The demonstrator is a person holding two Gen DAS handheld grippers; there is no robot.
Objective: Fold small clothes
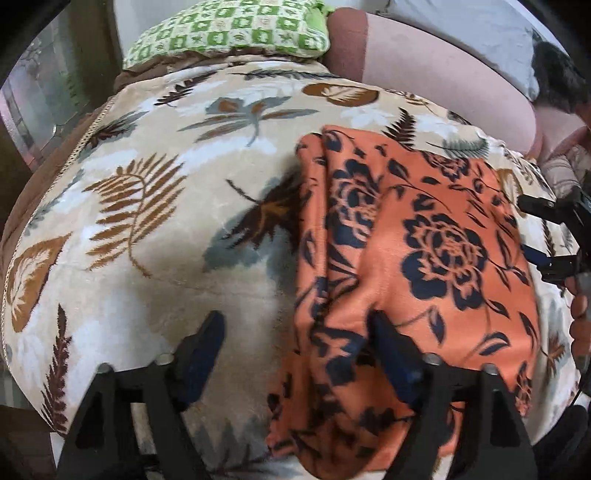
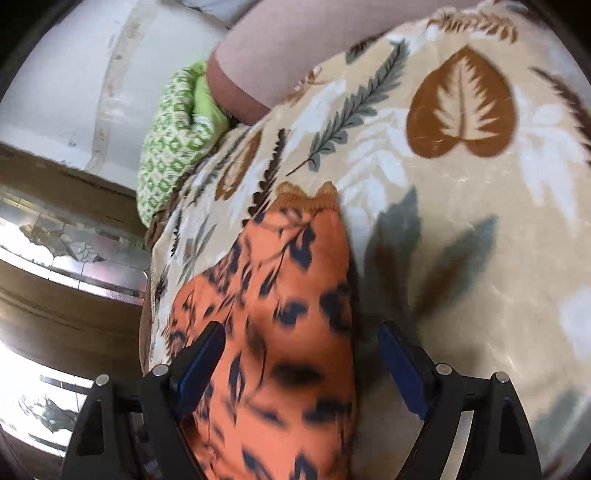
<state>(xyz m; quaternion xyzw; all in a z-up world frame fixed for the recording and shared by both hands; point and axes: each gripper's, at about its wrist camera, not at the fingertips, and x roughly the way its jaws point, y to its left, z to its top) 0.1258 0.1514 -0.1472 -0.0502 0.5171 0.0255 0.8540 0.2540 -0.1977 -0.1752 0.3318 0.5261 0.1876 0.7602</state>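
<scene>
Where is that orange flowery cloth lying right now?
The orange cloth lies on the leaf-print blanket, right of centre in the left wrist view, well below the green pillow, with the open left tool at its near edge.

You face a bed spread with a beige blanket printed in brown, grey and white leaves. A green-and-white patterned pillow lies at its far end, a dusty-pink cushion beside it. A scuffed white wall rises behind, and dark wooden furniture with etched glass panels stands alongside the bed. Daylight glints bright off the glass and falls softly across the blanket.
</scene>
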